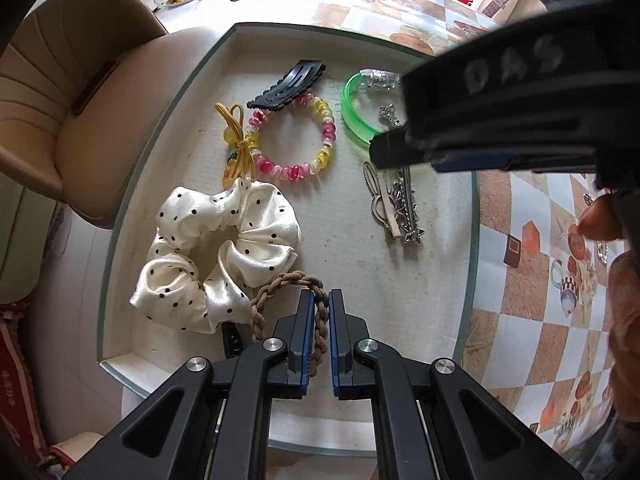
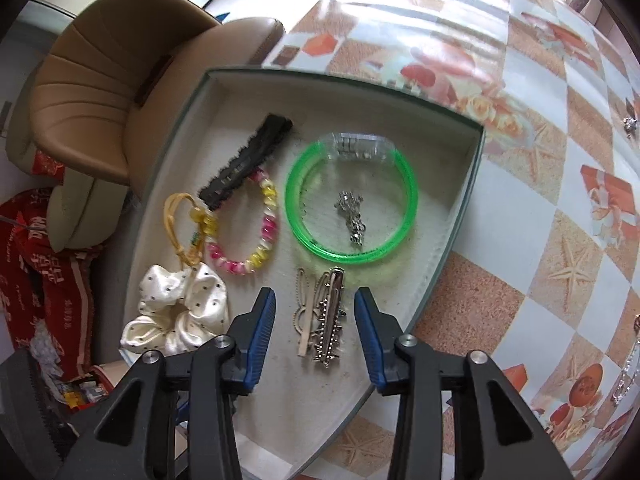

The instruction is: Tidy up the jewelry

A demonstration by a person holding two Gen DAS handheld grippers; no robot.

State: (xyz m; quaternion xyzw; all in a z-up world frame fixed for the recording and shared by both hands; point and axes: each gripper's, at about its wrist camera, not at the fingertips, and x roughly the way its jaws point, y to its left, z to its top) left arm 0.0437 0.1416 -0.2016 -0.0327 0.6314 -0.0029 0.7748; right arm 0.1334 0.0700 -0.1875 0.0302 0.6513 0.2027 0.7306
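Observation:
My left gripper [image 1: 322,300] is shut on a brown braided hair tie [image 1: 280,280], low over the near end of a white-lined tray [image 1: 360,280]. The tie lies against a white polka-dot scrunchie [image 1: 224,248]. My right gripper [image 2: 315,294] stands open, pointing down, with a bunch of silver hair clips [image 2: 324,320] lying on the tray floor between its jaws; the pads do not touch them. Further back lie a green bangle [image 2: 344,258] with a silver charm [image 2: 350,216] inside it, a pink-and-yellow bead bracelet [image 2: 270,220], a black hair clip [image 2: 244,164] and a yellow elastic tie [image 2: 192,220].
The tray sits at the corner of a table with a checked, patterned cloth [image 2: 560,240]. A beige padded chair [image 2: 100,92] stands close to the tray's left side. Small silver pieces [image 2: 630,124] and a chain [image 2: 626,376] lie on the cloth at the right.

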